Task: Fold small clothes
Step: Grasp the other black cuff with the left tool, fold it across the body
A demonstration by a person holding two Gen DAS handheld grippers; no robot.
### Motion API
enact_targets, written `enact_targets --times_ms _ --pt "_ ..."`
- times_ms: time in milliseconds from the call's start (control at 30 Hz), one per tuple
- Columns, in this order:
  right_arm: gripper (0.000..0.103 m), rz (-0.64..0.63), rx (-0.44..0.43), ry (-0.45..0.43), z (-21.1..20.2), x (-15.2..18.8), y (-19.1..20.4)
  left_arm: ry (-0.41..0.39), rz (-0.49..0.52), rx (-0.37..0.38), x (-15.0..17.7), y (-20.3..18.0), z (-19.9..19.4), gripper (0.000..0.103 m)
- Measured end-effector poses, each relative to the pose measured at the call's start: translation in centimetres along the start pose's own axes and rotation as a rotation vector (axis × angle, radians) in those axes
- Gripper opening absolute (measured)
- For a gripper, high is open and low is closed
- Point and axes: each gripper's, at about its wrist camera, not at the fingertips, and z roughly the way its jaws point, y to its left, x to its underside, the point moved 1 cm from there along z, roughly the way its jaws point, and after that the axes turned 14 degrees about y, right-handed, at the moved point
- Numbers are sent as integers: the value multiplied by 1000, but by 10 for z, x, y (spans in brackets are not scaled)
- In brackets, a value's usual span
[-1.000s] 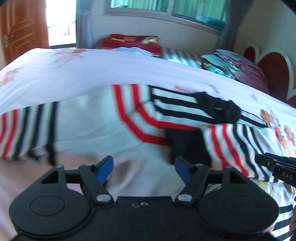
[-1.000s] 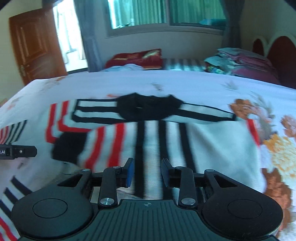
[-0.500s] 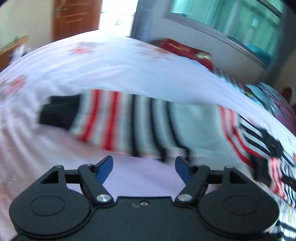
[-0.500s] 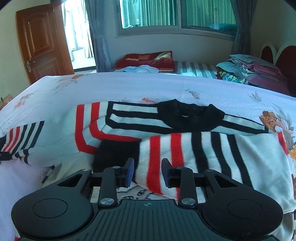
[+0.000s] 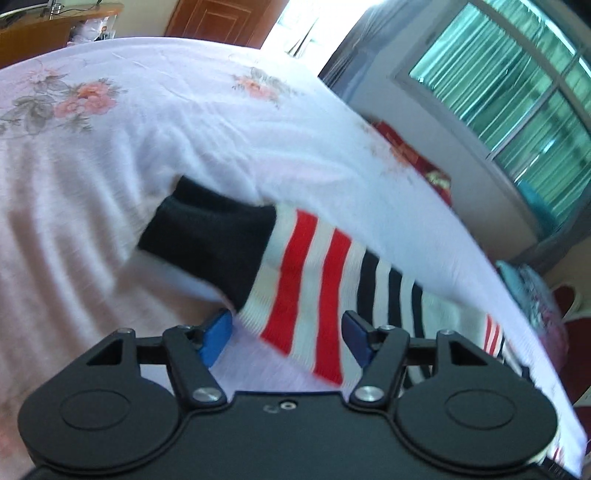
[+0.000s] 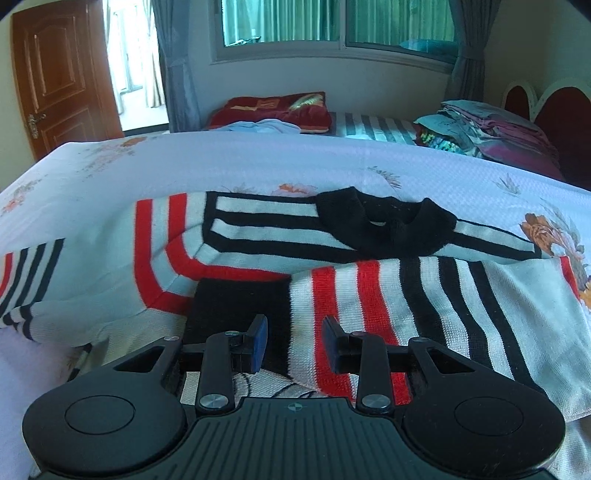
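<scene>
White floral cotton bedsheet carries my red, black and white striped knit sweater, one sleeve folded across its body. Both my left gripper and right gripper gape empty above sleeves. Beyond: brown wooden door, green-curtained window.

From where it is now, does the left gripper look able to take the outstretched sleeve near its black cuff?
Probably yes. The left gripper has its tongs open, the sleeve runs between them just past the black cuff, and nothing lies over it. The view is blurred, so contact is unclear.
</scene>
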Motion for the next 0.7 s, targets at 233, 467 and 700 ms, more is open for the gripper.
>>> enact_targets --times_ms 233,467,700 --pt "33 44 34 -19 1 -4 -13 -22 -41 25 -12 4 14 5" --pt "33 29 36 53 22 -3 -22 -101 95 76 -11 -36 -7 5" --pt "33 97 -41 -20 -7 0 -40 -118 379 219 13 -142 -30 5"
